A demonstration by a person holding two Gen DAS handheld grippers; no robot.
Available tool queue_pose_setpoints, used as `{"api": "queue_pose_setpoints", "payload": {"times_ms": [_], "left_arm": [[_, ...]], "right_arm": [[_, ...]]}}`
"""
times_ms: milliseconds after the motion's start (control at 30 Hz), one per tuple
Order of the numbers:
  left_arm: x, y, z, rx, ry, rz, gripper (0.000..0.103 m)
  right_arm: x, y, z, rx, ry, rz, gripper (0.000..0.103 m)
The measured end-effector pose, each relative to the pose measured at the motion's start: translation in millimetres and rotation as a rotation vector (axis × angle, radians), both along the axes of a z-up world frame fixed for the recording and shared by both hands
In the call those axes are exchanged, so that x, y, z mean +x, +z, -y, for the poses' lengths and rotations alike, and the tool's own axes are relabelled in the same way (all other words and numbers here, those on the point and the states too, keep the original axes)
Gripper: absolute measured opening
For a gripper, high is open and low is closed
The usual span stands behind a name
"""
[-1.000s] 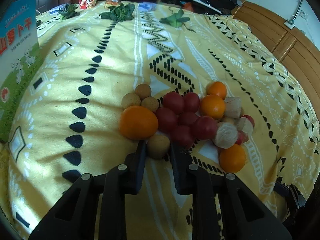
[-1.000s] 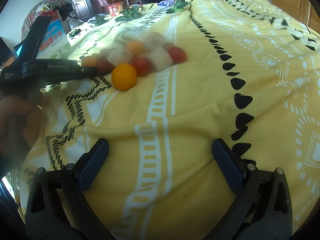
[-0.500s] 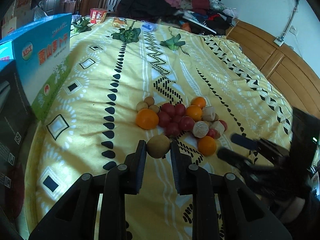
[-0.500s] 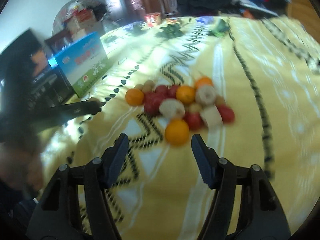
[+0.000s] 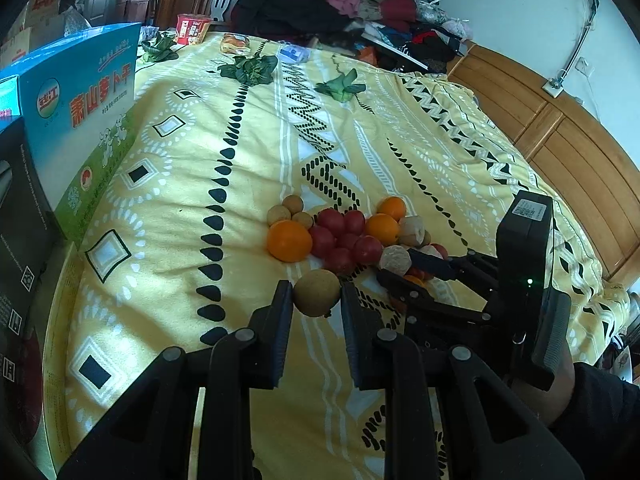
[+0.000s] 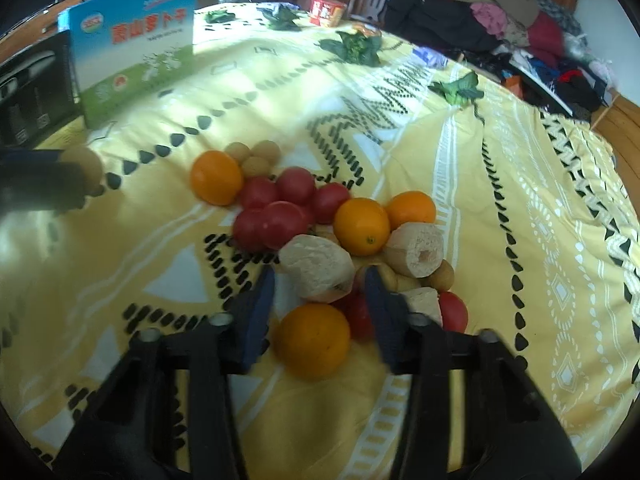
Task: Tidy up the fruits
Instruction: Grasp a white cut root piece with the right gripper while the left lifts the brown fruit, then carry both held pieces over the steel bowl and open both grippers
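Gripping a longan (image 5: 317, 293), left tool (image 5: 316, 300) nears box (image 5: 80, 120); right tool (image 6: 320, 300) gapes.

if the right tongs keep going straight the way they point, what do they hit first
Probably the round orange fruit lying between the open right tongs, then the pale cut chunk just beyond; depth is uncertain.

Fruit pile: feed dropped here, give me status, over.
Left tool shut on brown fruit. Right tool open, straddling orange. Pale chunk crowds it.
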State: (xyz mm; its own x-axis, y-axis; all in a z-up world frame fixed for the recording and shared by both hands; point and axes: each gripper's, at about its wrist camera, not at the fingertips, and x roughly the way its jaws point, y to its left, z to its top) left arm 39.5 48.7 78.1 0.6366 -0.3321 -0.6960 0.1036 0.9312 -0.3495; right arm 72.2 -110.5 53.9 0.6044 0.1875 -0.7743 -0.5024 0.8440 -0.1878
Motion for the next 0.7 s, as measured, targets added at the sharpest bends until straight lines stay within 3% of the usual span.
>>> {"api": "queue_pose_setpoints", "payload": {"times_ms": [133, 367, 533, 700], "left_arm": [[-3, 9, -6, -0.006, 0.011, 0.015, 0.024], [-28, 59, -33, 0.001, 0.075, 0.125, 0.024], [-63, 104, -81, 0.037, 0.184, 0.213, 0.024], [-108, 131, -150, 0.080, 0.341, 0.249, 0.024]], "right_arm": [[-6, 11, 4, 0.050, -0.010, 0.022, 0.036], [-28, 80, -8, 0.198, 0.008, 0.099, 0.036], [-51, 137, -52, 0.305, 0.094, 0.149, 0.036], [-77, 169, -116, 0.390, 0.211, 0.156, 0.036]]}}
